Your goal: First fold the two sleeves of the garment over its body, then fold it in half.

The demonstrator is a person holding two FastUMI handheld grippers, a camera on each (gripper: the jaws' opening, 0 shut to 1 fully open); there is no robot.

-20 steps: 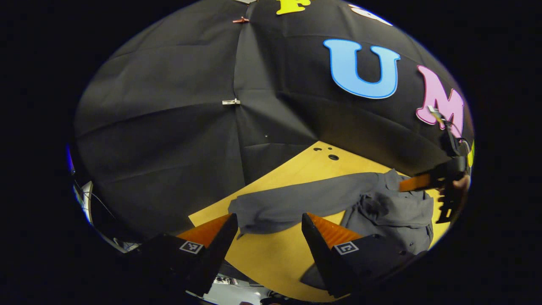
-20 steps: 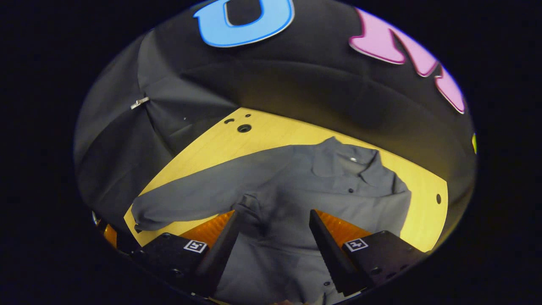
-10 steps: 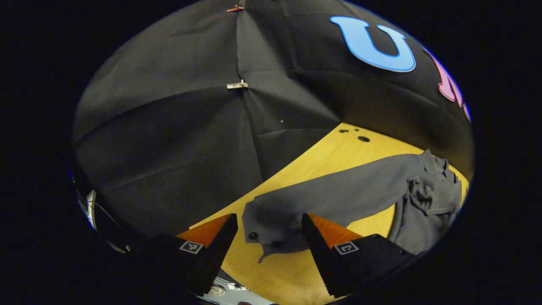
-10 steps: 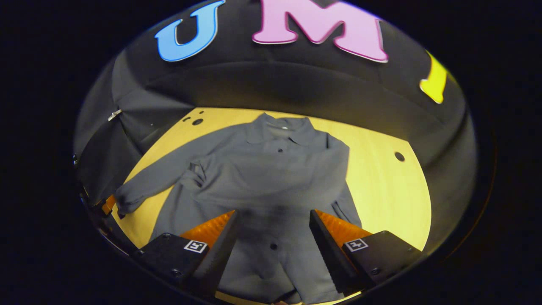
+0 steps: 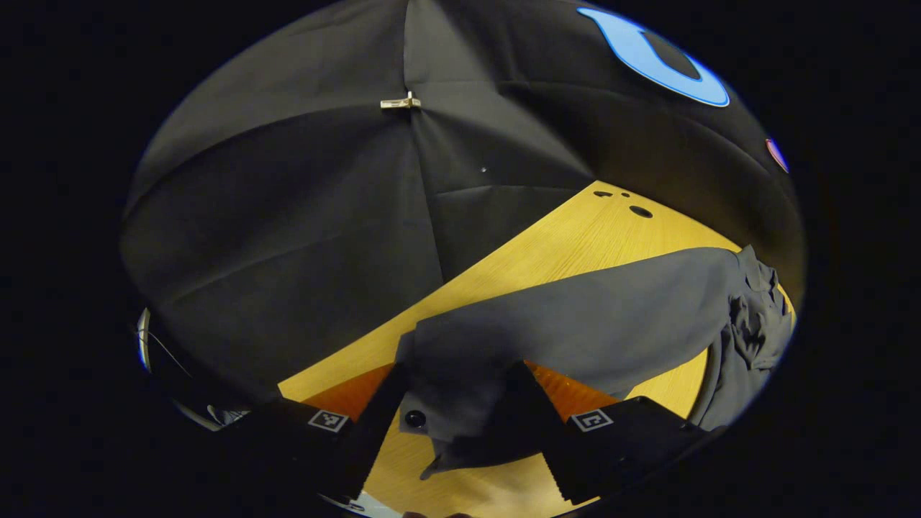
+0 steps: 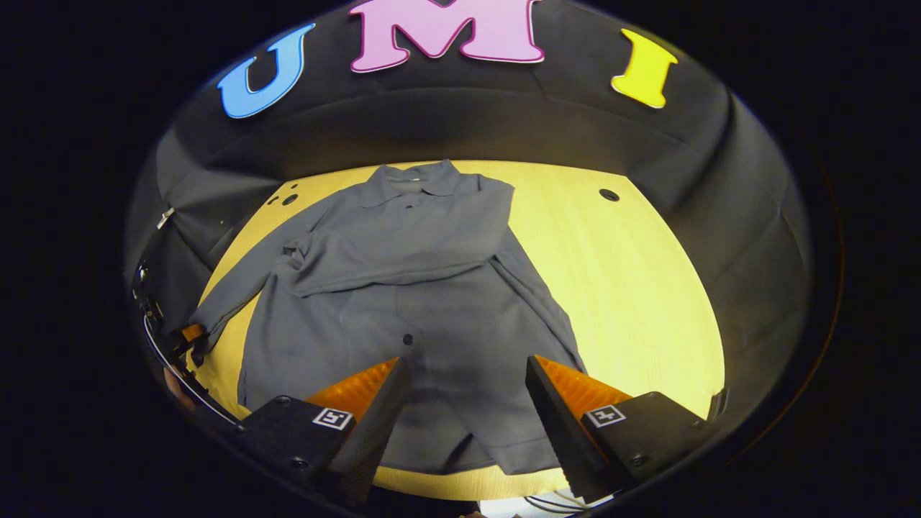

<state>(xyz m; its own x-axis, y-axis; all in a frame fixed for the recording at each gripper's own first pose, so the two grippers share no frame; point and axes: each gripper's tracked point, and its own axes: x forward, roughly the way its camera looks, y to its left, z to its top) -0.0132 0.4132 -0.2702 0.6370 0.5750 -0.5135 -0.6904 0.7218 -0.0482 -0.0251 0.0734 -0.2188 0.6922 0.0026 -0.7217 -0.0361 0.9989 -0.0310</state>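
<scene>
The grey garment (image 6: 410,288) lies flat on the yellow wooden tabletop (image 6: 633,288), collar toward the far wall. In the right gripper view, 1 sleeve (image 6: 403,252) is already folded across the chest, ahead of the right tongs (image 6: 464,403). Those tongs hover above the hem with their fingers spread apart, gripping nothing; the shirt front with a dark button shows through the gap between them.

The other sleeve (image 5: 575,331) stretches out sideways from the body. In the left gripper view, its cuff (image 5: 453,414), with a dark button on it, sits between the fingers of the left tongs (image 5: 460,424). The fingers stand on either side of the cuff, but I cannot tell whether they press on it. The rest of that sleeve runs ahead and to the right of these tongs toward the bunched shoulder.

The left tongs also show at the far left of the right gripper view, at the cuff end.
</scene>
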